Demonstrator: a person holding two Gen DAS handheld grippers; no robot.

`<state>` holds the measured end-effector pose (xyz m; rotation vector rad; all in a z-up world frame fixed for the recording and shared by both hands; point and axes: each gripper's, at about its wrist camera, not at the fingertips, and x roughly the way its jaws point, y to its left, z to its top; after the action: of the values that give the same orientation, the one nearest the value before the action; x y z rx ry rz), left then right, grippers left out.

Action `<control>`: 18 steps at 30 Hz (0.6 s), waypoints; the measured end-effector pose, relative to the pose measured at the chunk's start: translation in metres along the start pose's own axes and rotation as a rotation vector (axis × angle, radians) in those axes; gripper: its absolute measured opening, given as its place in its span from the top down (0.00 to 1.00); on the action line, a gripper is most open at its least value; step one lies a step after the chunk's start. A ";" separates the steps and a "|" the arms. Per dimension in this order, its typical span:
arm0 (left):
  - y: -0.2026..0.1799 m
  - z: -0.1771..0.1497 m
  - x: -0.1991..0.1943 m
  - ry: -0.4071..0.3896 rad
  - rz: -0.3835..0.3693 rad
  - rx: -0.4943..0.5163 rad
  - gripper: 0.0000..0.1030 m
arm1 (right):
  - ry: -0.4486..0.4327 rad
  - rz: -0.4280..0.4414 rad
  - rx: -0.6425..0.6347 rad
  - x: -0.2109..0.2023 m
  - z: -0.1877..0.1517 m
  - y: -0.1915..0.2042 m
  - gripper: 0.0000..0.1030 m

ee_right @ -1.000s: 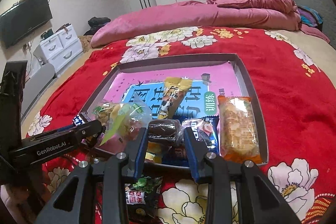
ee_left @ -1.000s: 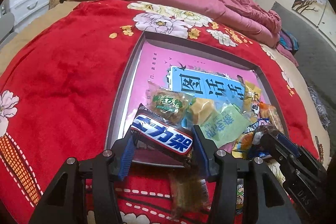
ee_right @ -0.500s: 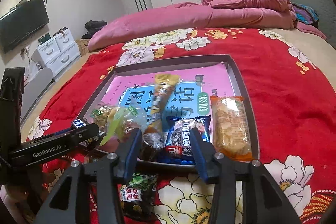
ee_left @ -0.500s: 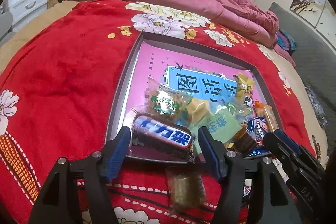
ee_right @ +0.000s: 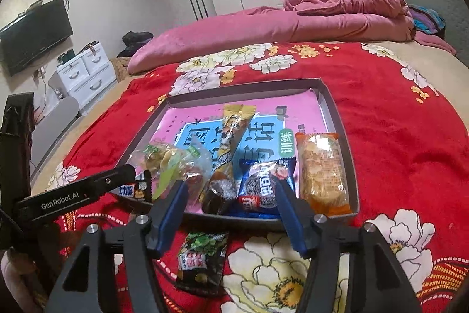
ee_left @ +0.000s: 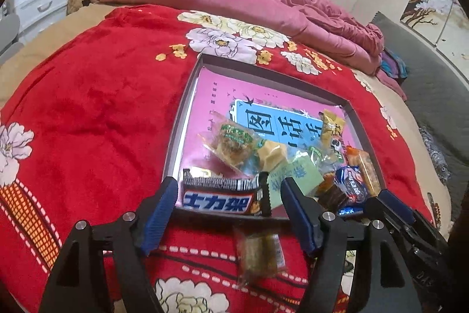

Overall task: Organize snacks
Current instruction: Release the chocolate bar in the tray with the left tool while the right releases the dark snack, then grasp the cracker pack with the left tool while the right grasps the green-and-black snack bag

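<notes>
Across the bed's red floral blanket (ee_right: 410, 137) we see the snack-filled tray (ee_right: 337, 113), both hand-held grippers, left (ee_left: 228, 195) and right (ee_right: 231, 195), just released, jaws having opened, nothing grasped.

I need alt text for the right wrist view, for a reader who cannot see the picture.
The right gripper has just been opening and stands open over the near edge of a grey tray on a red floral blanket; nothing is gripped. The tray holds a cookie pack, an orange packet and other snacks. A green packet lies outside it.
</notes>
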<state>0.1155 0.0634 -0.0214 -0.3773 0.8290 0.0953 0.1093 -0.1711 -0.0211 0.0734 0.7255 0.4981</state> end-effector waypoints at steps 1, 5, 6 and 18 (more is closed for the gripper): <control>0.000 -0.001 -0.002 0.003 -0.006 -0.002 0.28 | 0.003 0.001 -0.005 -0.001 -0.001 0.001 0.40; -0.002 -0.005 -0.008 0.011 -0.020 0.008 0.28 | 0.017 0.004 -0.019 -0.004 -0.006 0.007 0.39; -0.003 -0.007 -0.009 0.017 -0.025 0.014 0.28 | 0.020 0.004 -0.023 -0.005 -0.007 0.008 0.39; -0.014 -0.025 -0.005 0.123 -0.052 0.059 0.28 | 0.132 0.049 -0.026 0.000 -0.028 0.017 0.39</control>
<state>0.0977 0.0411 -0.0292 -0.3515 0.9409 -0.0012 0.0845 -0.1586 -0.0381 0.0343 0.8473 0.5629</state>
